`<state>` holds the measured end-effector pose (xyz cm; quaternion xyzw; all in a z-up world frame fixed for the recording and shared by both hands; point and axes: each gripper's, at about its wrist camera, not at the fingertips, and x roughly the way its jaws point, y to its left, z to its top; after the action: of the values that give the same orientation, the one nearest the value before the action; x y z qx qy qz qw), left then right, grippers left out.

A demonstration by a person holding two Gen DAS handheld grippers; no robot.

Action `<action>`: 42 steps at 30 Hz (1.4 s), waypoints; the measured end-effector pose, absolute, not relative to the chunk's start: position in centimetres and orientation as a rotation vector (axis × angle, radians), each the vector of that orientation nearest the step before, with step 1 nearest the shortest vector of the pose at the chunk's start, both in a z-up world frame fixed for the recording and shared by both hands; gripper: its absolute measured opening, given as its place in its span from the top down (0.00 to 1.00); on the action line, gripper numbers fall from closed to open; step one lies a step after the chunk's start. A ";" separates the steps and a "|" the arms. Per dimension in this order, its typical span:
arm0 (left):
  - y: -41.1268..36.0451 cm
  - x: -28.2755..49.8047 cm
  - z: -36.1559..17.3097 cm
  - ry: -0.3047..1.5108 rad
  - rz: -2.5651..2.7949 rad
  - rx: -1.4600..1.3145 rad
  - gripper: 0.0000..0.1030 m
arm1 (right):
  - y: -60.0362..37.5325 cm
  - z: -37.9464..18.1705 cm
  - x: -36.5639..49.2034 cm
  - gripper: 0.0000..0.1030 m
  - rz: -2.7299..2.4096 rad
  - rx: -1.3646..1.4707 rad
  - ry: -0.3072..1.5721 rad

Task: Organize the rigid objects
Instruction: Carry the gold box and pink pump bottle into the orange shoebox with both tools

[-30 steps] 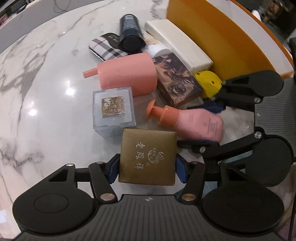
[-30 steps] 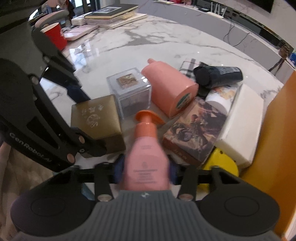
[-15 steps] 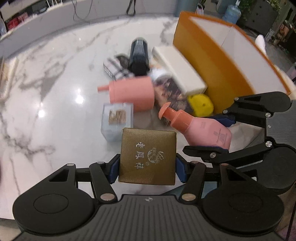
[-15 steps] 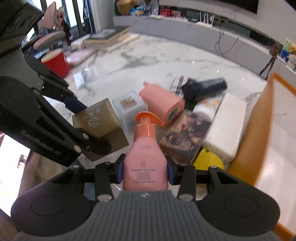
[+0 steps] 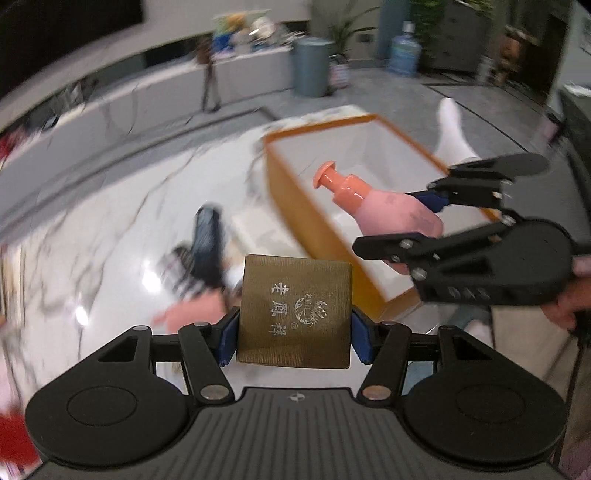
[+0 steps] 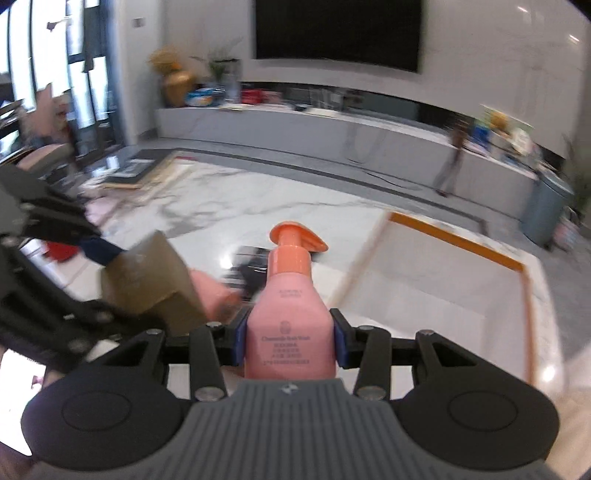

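left gripper clamped on gold box, stiff, flat sides, easy hold | right gripper clamped on pink pump bottle, looks slick, best gripped mid-body | both above bench, orange bin at 1 o'clock

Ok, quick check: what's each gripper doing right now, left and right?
Left gripper: jaws closed on the gold box, held clear of the table.
Right gripper: jaws closed on the pink pump bottle, also in the air.

It was a home living room. A large dark television hung at the frame's top above a long low console. A water jug stood upper right.
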<state>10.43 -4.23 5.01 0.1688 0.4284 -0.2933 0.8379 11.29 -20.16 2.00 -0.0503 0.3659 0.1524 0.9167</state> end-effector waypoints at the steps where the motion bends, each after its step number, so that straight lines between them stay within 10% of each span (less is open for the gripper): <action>1: -5.5 10.4 5.2 0.882 -0.651 0.402 0.33 | -21.1 1.9 11.6 0.57 0.285 -0.093 0.770; 42: -22.9 17.4 -7.3 1.057 -1.134 1.182 0.35 | -31.4 -9.5 18.8 0.54 0.167 0.224 1.198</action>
<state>17.40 -22.87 -7.33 0.5018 0.4489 -0.4813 0.5613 18.83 -31.44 -9.50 0.1051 0.5619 0.0781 0.8168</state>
